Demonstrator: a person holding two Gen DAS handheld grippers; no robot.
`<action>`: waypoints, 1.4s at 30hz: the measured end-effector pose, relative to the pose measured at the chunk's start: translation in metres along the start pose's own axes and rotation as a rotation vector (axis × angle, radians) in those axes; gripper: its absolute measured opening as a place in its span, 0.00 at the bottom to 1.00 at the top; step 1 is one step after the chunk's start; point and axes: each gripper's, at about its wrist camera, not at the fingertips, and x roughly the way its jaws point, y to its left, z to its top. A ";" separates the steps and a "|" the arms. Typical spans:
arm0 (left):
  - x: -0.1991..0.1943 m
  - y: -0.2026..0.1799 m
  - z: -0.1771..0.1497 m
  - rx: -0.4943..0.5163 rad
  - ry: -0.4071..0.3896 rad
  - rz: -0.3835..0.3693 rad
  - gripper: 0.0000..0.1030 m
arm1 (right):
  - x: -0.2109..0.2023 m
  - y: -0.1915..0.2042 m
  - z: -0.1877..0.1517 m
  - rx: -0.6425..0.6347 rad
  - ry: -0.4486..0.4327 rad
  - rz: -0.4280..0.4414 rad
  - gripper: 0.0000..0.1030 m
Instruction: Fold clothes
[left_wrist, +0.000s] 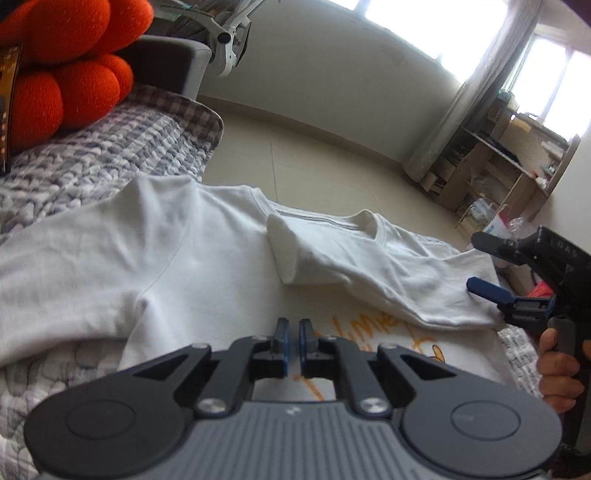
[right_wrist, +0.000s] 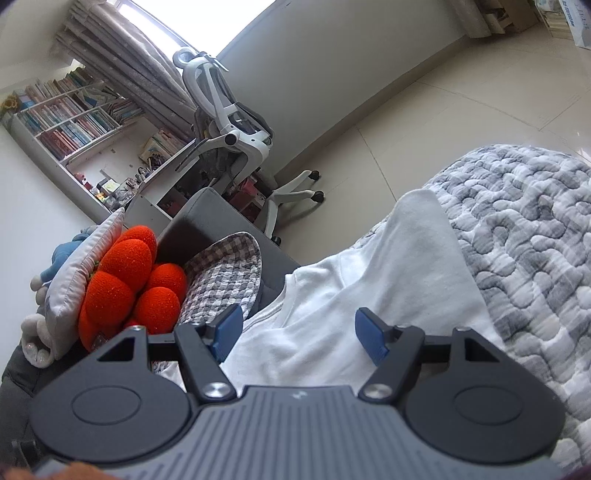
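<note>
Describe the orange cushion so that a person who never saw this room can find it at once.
Start from the grey quilted cover where the white T-shirt lies, and go to the far end, by the dark grey armrest. The orange cushion leans there: a cluster of round, bright orange knitted balls, unlike the pale flat pillow beside it.

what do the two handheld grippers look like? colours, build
Both match: the left gripper and right gripper have a ribbed grey body, two round black discs, black linkage arms with silver screws, and blue pads on black fingers. No cables or sleeves visible.
</note>
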 end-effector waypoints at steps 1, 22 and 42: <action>-0.001 0.006 0.002 -0.033 0.007 -0.034 0.22 | 0.000 0.000 0.000 -0.005 0.001 -0.001 0.70; 0.046 0.032 0.022 -0.494 0.085 -0.314 0.62 | 0.004 0.003 -0.001 -0.012 0.013 -0.001 0.70; 0.013 -0.024 0.065 -0.168 -0.271 0.030 0.07 | -0.009 0.004 0.007 -0.082 -0.104 -0.075 0.70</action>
